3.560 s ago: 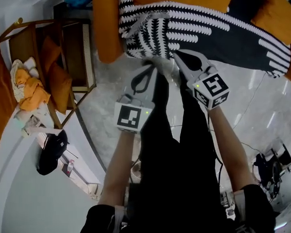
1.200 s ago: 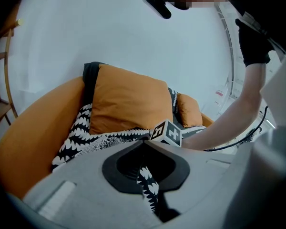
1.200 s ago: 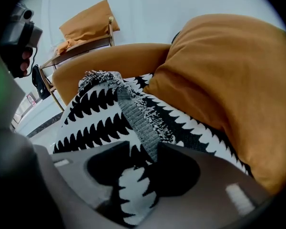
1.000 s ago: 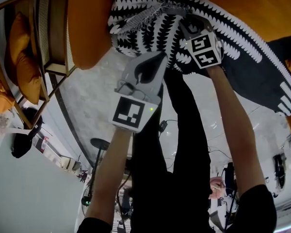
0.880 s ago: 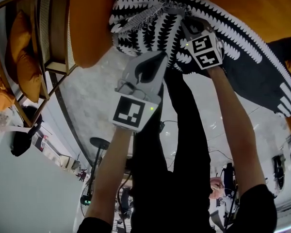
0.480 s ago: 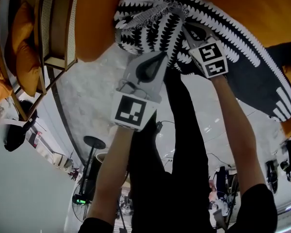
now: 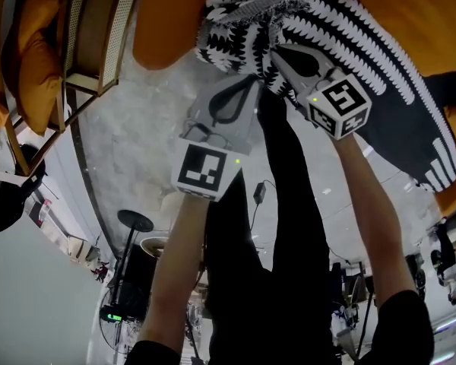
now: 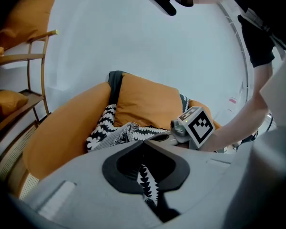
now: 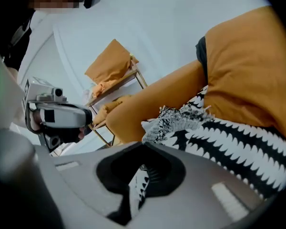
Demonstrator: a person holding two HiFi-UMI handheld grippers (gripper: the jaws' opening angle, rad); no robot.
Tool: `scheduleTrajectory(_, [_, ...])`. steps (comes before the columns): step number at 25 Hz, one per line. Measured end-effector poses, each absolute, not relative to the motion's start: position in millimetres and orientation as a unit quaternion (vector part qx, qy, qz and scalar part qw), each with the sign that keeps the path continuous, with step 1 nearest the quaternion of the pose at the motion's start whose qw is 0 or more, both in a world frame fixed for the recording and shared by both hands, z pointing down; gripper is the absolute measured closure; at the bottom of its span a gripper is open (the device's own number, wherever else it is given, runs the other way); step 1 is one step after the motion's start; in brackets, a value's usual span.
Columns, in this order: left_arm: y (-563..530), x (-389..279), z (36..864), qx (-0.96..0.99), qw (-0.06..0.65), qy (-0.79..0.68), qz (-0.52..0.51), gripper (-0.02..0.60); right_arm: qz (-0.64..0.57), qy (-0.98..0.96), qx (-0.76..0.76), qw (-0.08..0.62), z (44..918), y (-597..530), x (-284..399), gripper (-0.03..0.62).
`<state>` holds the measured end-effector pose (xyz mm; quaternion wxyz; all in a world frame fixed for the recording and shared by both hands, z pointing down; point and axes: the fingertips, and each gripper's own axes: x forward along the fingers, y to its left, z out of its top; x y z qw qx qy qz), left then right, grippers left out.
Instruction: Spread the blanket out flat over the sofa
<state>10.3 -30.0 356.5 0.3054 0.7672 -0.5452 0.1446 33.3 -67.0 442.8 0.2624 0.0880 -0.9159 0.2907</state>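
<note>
The left gripper's (image 8: 144, 146) jaws are pressed together on a thin fold of the black-and-white blanket (image 7: 327, 21), a strip of its toothed pattern showing in the narrow slot between the pads. Just beside it, the right gripper's (image 9: 142, 150) jaws are nearly closed too, with a pinch of the same patterned cloth caught between them. Both grips sit on the bunched, fringed end of the blanket, which hangs off the front edge of the orange sofa (image 7: 433, 21) close to its rounded armrest (image 7: 163, 29). From that crumpled corner the rest of the blanket runs along the seat in long striped bands towards the far end, rumpled rather than flat, with an orange back cushion (image 8: 148, 104) standing behind it. The person's bare forearms reach up to the two grippers, dark trousers between them. To the left, well apart from the sofa, stands a wooden rack (image 7: 91, 44) holding another orange cushion (image 7: 34, 59), over a pale, glossy floor (image 7: 129, 143).
</note>
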Motion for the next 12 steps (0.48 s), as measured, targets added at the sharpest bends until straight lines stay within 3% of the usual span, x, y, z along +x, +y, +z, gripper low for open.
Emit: scheduleTrajectory(12, [51.2, -56.1, 329.4, 0.768, 0.285, -0.561, 0.118, 0.571, 0.320, -0.911, 0.084, 0.244, 423.5, 19.1, -35.6, 0.583])
